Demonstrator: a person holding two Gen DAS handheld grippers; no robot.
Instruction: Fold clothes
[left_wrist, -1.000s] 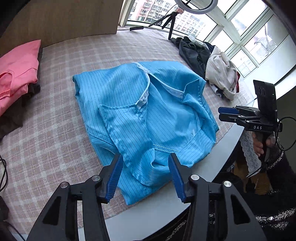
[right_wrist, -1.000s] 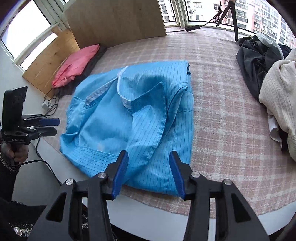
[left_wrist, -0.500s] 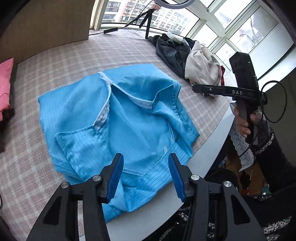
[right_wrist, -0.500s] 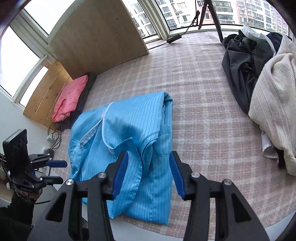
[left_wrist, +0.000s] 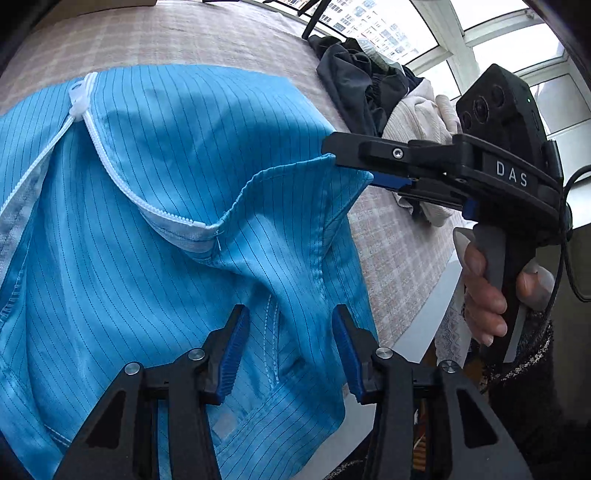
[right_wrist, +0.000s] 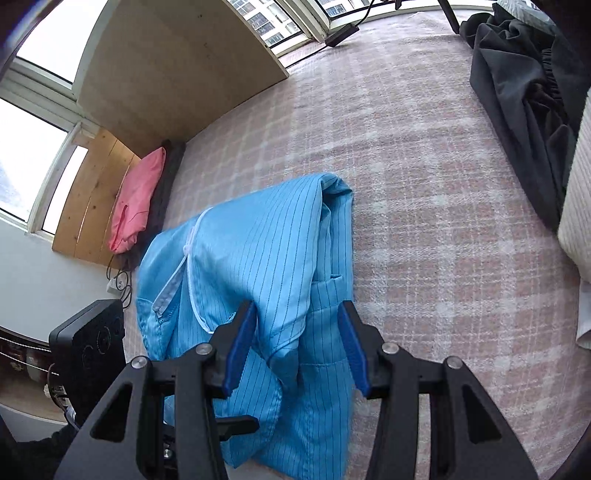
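Pink-checked tablecloth (right_wrist: 406, 155) beneath bright windows (left_wrist: 491, 48)

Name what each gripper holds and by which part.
Nothing is gripped. The right gripper is open around a raised edge of the blue jacket; the left gripper is open above it.

One blue garment (left_wrist: 155, 229), two hand-held grippers (left_wrist: 288, 347) (right_wrist: 297, 343)

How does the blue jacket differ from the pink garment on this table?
The blue jacket is pinstriped with a white zipper; the pink garment looks plain. The blue jacket lies rumpled and half-folded at the near table edge, with the open left gripper and right gripper at it; the pink garment lies folded at the far side, on a dark garment. Both are clothes on the checked tablecloth.
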